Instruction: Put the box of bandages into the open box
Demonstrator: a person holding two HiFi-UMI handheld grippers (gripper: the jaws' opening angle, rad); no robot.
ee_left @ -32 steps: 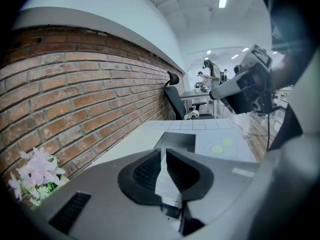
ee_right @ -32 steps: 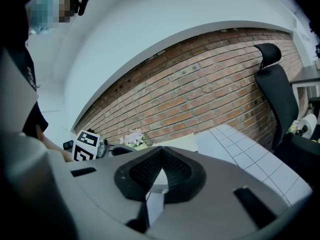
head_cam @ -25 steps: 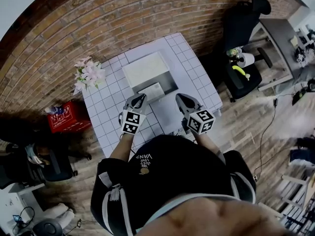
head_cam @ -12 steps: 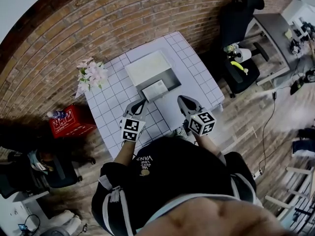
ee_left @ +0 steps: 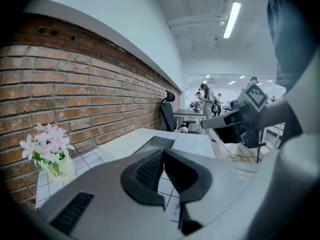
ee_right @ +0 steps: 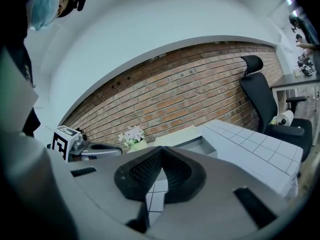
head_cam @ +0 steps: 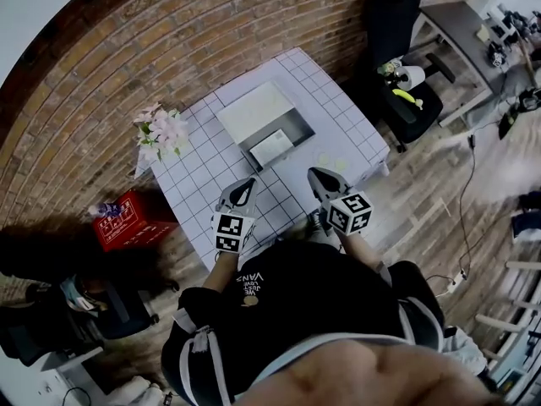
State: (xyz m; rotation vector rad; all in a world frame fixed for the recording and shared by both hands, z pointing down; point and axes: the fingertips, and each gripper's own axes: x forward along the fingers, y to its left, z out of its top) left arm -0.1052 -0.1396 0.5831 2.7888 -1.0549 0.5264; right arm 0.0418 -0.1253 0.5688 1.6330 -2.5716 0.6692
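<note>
The open box (head_cam: 297, 127) is grey, with its pale lid (head_cam: 251, 111) folded back toward the brick wall; it stands at the far middle of the white tiled table (head_cam: 345, 138). A white box of bandages (head_cam: 272, 147) lies inside it. My left gripper (head_cam: 245, 184) and right gripper (head_cam: 318, 175) hover over the table's near edge, short of the open box, both shut and empty. In the left gripper view the jaws (ee_left: 163, 152) meet in front of the open box (ee_left: 156, 144). The right gripper view shows shut jaws (ee_right: 162, 149) and the open box (ee_right: 196, 140) beyond.
A small vase of pink flowers (head_cam: 158, 131) stands at the table's far left corner. A red crate (head_cam: 124, 223) sits on the wood floor to the left. A black office chair (head_cam: 404, 100) and a grey desk (head_cam: 461, 25) stand to the right. A brick wall runs behind the table.
Both grippers have drawn back from the open box toward the table's near edge. The bandage box stays in the open box.
</note>
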